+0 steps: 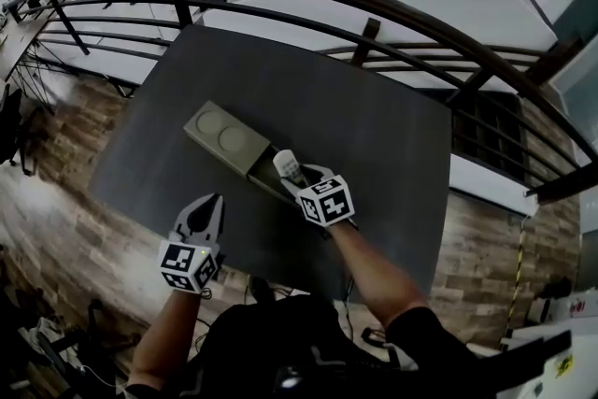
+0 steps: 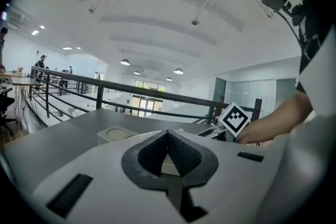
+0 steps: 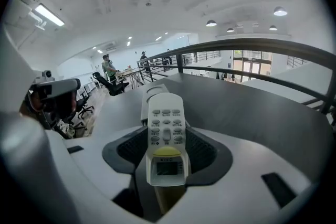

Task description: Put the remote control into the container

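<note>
A white remote control [image 3: 166,136] with grey buttons and a small screen sits clamped between the jaws of my right gripper [image 3: 167,150], which is shut on it. In the head view the remote control [image 1: 287,164] pokes out ahead of the right gripper [image 1: 301,179], over the near end of a long olive-grey container [image 1: 230,145] on the dark table [image 1: 374,135]. The container's far end shows two round recesses. My left gripper [image 1: 207,213] hovers at the table's near edge, shut with nothing in it; in its own view the left gripper [image 2: 168,155] has its pads pressed together.
A dark curved railing [image 1: 402,19] runs behind the table, with a drop to a lower floor beyond. Wood-pattern floor [image 1: 56,201] lies to the left. In the right gripper view, people and office chairs [image 3: 107,81] stand far off.
</note>
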A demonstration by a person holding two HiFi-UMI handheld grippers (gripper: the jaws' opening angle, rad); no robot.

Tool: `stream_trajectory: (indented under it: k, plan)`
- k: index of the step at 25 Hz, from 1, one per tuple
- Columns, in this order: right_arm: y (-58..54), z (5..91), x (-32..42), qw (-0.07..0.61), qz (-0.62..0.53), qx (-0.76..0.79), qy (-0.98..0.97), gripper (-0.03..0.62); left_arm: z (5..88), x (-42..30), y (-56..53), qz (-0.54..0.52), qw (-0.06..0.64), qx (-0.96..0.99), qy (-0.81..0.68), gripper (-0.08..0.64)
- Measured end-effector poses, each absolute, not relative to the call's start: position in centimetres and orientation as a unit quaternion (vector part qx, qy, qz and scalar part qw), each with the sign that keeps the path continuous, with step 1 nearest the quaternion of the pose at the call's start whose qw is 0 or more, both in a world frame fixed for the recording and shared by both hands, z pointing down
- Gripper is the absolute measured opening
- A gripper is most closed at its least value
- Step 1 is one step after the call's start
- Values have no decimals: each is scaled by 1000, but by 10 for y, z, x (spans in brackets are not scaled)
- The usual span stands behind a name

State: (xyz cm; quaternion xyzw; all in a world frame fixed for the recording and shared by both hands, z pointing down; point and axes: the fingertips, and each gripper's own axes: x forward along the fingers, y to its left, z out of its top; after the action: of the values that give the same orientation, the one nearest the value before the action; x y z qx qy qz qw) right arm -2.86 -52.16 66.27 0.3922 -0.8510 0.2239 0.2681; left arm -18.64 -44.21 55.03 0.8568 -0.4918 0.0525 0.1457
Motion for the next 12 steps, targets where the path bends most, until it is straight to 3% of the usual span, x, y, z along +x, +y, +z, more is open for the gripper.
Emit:
stream_trajectory:
  k: [12]
  plan:
    - [-534, 717, -25, 355, 217, 385, -824, 219, 568, -202, -433, 63, 164, 848, -499, 5]
